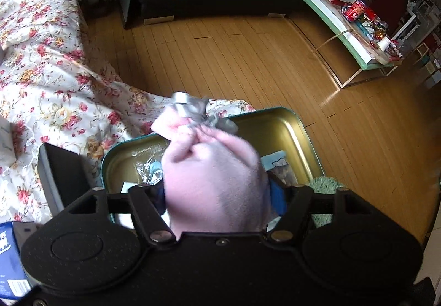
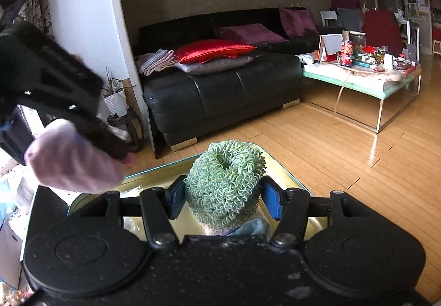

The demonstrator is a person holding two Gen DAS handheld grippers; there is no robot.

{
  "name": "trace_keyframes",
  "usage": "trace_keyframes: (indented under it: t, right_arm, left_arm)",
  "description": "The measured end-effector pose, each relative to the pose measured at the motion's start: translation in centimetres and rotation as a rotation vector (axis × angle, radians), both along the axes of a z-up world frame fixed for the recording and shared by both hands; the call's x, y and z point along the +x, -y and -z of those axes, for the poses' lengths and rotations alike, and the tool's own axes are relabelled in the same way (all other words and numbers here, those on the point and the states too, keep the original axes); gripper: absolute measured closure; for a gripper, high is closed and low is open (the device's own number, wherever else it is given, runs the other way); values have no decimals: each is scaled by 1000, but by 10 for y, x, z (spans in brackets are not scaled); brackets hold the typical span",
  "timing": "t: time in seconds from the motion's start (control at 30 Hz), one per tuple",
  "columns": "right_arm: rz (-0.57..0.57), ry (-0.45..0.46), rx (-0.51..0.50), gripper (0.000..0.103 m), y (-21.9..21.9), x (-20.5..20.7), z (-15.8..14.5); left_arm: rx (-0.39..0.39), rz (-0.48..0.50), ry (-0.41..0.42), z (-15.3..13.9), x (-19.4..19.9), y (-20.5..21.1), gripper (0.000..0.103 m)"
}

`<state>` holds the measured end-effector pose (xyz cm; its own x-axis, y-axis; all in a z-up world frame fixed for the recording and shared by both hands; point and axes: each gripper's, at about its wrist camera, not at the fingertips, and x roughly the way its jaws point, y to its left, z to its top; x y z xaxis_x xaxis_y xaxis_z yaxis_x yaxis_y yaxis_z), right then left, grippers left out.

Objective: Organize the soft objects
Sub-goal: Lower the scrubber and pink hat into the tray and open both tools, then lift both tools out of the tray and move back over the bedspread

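Gold-coloured metal lines the open tin (image 1: 292,124), a shallow rectangular box with a teal rim that rests partly on a floral bedspread (image 1: 49,63). Inside the tin lie a crinkled clear plastic packet (image 1: 148,165) and a small picture card (image 1: 278,165). Above the tin, the left gripper (image 1: 217,195) is clamped on a pink fleece bundle (image 1: 212,182), a plump soft pouch gathered at its top by a silvery tie. The bundle hides much of the tin's middle. Also above the tin, the right gripper (image 2: 224,200) squeezes a green loopy scrunchie (image 2: 224,182) between blue pads; its curly loops bulge above the fingers. Beyond the tin, across a wooden floor (image 2: 344,157), stand a black leather sofa (image 2: 220,85) with red and purple cushions and a cluttered coffee counter (image 2: 363,77).
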<state>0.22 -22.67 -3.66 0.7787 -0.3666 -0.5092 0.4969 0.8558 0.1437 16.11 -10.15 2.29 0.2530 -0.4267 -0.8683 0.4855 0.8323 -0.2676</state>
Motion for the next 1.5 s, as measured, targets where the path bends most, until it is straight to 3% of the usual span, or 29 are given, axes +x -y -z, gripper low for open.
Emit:
trace_keyframes:
  t: [0.1,0.47,0.7,0.73,0.77,0.83,1.23,1.5]
  right_arm:
    - [-5,-5,7,46,2,1,1]
    - [-70,-1,-31,44,-4,7,-1]
    - [-192,-16,-59,44,-18,11,0]
    - [-216,-24,-69,38,-22,12,1]
    - [-227,-36,-79,22,-24,14,2]
    - [-216,-34,-122,13,-28,14,1]
    - [-174,-24,-98,10,-22,8,0]
    - [-99,-30,-40,5,-6,9,5]
  left_arm:
    - [1,-8,18,1,-1,-1,22]
    - [1,-64,-11,7,5,-17,21]
    - [-7,-92,12,2,6,-28,21]
    - [-8,-96,11,2,6,-30,21]
    - [-9,-99,10,2,7,-32,21]
    - [-8,-101,10,2,7,-35,21]
    - [-6,-121,40,-7,-4,-61,20]
    - [9,-169,106,-28,-12,-105,14]
